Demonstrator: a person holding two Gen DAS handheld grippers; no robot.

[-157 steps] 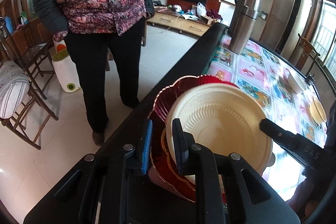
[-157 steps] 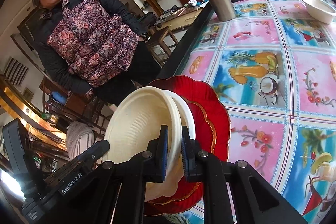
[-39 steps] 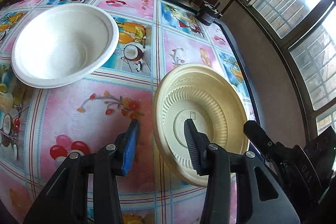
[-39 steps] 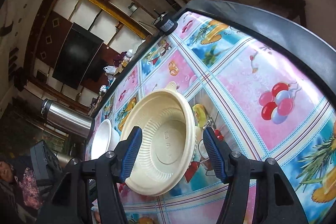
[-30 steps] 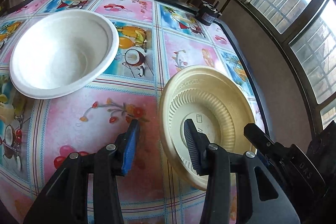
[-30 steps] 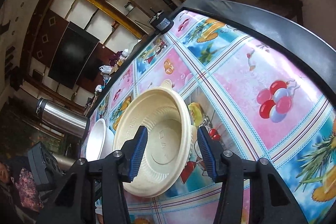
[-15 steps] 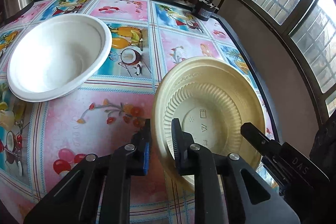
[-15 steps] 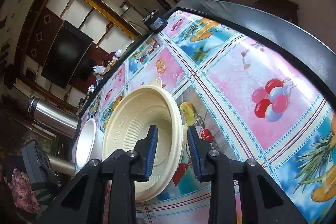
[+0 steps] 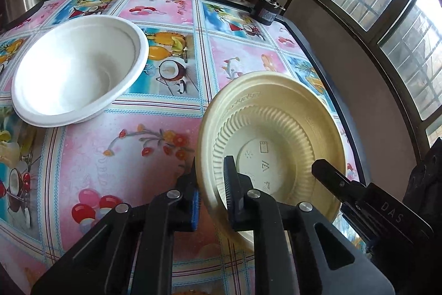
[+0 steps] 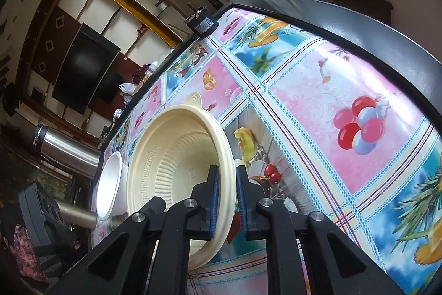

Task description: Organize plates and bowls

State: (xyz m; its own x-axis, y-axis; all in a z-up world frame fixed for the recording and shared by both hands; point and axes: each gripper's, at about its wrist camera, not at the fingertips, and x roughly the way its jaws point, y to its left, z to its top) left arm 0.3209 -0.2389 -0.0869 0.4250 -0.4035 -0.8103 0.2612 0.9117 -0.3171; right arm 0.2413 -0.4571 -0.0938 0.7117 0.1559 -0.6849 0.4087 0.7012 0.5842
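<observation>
A cream ribbed plastic bowl [image 9: 276,140] sits near the right edge of the table. My left gripper [image 9: 211,184] is shut on its near-left rim. My right gripper [image 10: 225,192] is shut on the opposite rim of the same bowl [image 10: 176,165], which looks tilted up off the cloth. A white bowl [image 9: 77,71] stands to the left on the table; it also shows in the right wrist view [image 10: 110,187] behind the cream bowl.
The table [image 9: 171,4] has a colourful fruit-print cloth and a black rim. A small dark jar [image 9: 266,11] stands at the far edge, also in the right wrist view [image 10: 201,24]. A steel thermos [image 10: 66,151] stands beyond the white bowl. Windows lie to the right.
Both grippers were open around the cream bowl's rim about a second ago; both have closed on it. Earlier they held a bowl over a red plate elsewhere.
</observation>
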